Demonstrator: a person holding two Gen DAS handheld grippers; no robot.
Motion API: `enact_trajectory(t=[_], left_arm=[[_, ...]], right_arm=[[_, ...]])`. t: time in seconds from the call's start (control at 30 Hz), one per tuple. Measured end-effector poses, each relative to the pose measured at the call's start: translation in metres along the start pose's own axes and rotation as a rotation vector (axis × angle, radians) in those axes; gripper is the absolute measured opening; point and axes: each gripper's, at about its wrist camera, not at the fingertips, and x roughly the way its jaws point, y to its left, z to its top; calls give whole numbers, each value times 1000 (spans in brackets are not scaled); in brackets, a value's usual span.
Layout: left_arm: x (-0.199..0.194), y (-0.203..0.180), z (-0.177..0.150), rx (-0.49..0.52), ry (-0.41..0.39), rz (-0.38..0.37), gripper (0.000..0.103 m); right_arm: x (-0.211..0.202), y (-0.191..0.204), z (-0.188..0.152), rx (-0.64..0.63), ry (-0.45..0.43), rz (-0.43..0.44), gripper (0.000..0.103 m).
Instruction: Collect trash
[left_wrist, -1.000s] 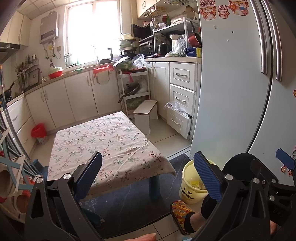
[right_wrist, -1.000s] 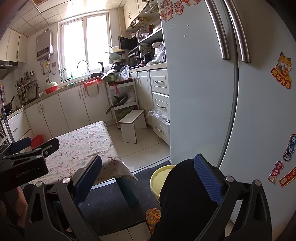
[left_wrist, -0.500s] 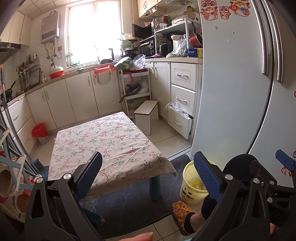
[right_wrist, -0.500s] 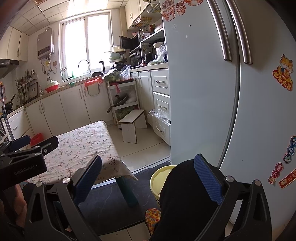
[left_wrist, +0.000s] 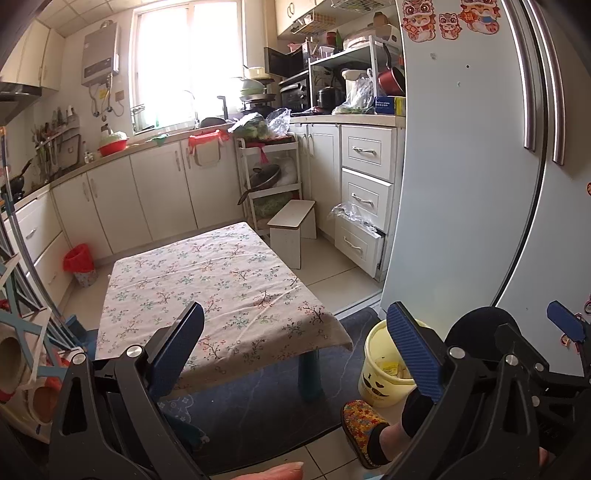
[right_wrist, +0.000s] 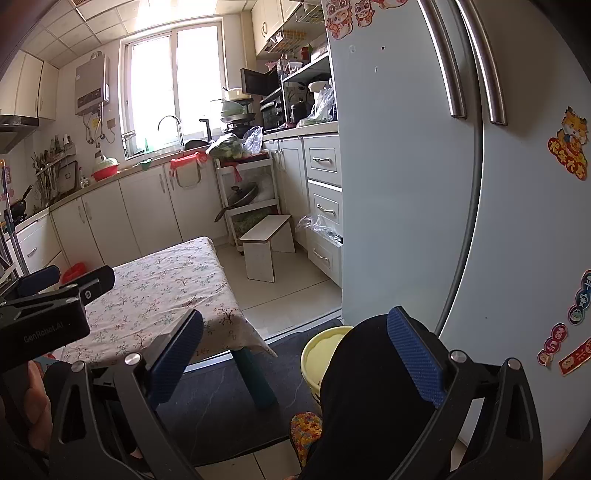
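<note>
Both views have barely shifted since a second ago. The left gripper (left_wrist: 295, 347) and right gripper (right_wrist: 295, 350) hang spread, holding nothing; scraps lie in the yellow bucket (left_wrist: 376, 373) beside the table (left_wrist: 207, 280).

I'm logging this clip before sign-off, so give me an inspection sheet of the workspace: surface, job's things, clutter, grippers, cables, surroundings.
Surface: low table under a floral cloth, nothing seen on top.
Job's things: yellow bucket on the dark mat by the table's corner, scraps inside; small red-lined bin by the far cabinets.
Clutter: plastic bag hanging from a part-open drawer; white stool on the floor.
Grippers: left gripper open, empty; right gripper open, empty.
Cables: nothing seen near the table.
Surroundings: fridge close on the right; a person's leg and patterned slipper beside the bucket.
</note>
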Motion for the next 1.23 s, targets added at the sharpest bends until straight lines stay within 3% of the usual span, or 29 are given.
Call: enact_trajectory(t=[0.53, 0.73, 0.8, 0.93, 1.23], left_arm=[[0, 3, -2, 6, 11, -29, 95], [9, 6, -5, -13, 58, -14, 95], [6, 12, -6, -31, 46, -42, 95], [0, 14, -6, -17, 6, 8, 95], [3, 13, -4, -29, 29, -26, 95]], right_arm=[[2, 0, -2, -1, 18, 7, 96], [2, 1, -1, -5, 20, 13, 96], [2, 2, -1, -7, 21, 15, 96], [1, 3, 0, -11, 16, 15, 96], [-1, 6, -1, -24, -2, 14, 96]])
